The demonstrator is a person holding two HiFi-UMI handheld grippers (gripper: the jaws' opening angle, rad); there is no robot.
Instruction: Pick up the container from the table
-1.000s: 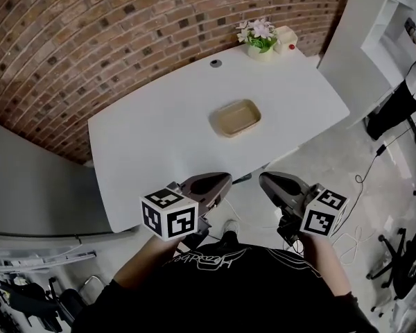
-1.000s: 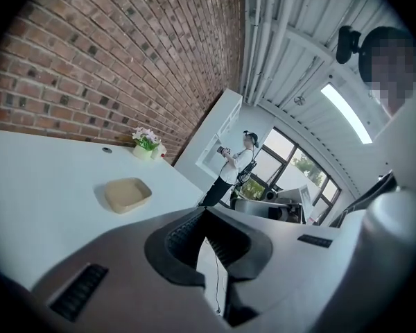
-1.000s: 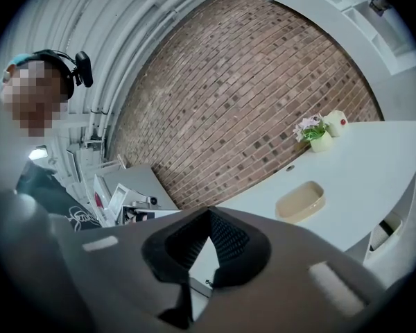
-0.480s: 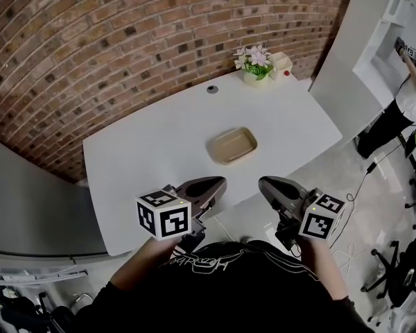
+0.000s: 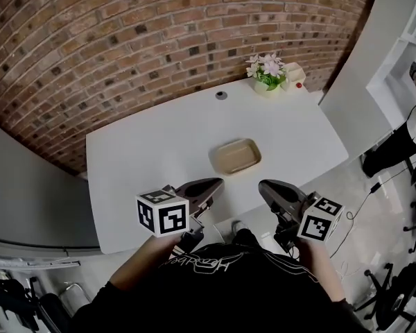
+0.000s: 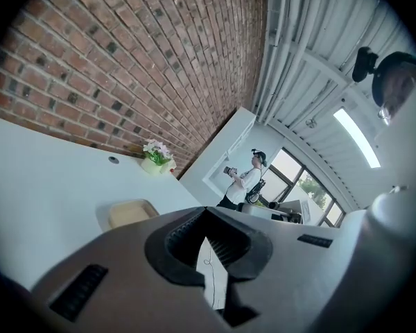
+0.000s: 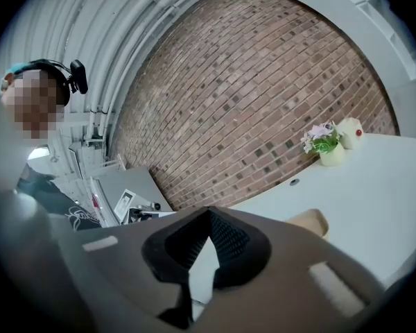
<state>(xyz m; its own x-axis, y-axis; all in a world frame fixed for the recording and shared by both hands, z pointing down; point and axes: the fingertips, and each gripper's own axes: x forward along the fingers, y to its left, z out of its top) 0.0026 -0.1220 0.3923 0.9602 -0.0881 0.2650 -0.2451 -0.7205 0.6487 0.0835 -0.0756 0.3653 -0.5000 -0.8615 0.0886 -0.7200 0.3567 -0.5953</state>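
A shallow tan container point(image 5: 234, 156) lies empty near the middle of the white table point(image 5: 145, 158). Both grippers hover at the table's near edge, short of the container and pointing toward it. My left gripper point(image 5: 218, 182) is shut with nothing in its jaws, and so is my right gripper point(image 5: 262, 184). In the left gripper view the container point(image 6: 128, 214) shows beyond the closed jaw tips point(image 6: 206, 210), to their left. In the right gripper view part of the container point(image 7: 312, 220) peeks over the shut gripper point(image 7: 209, 209), to the right.
A potted flower point(image 5: 269, 71) and a small cream object point(image 5: 293, 75) stand at the table's far right corner, a round cable grommet point(image 5: 222, 95) near the far edge. A brick wall point(image 5: 125, 40) backs the table. Another person point(image 5: 409, 134) stands at the right.
The table and container have come closer to the grippers in the head view. Both grippers have stayed shut and side by side.
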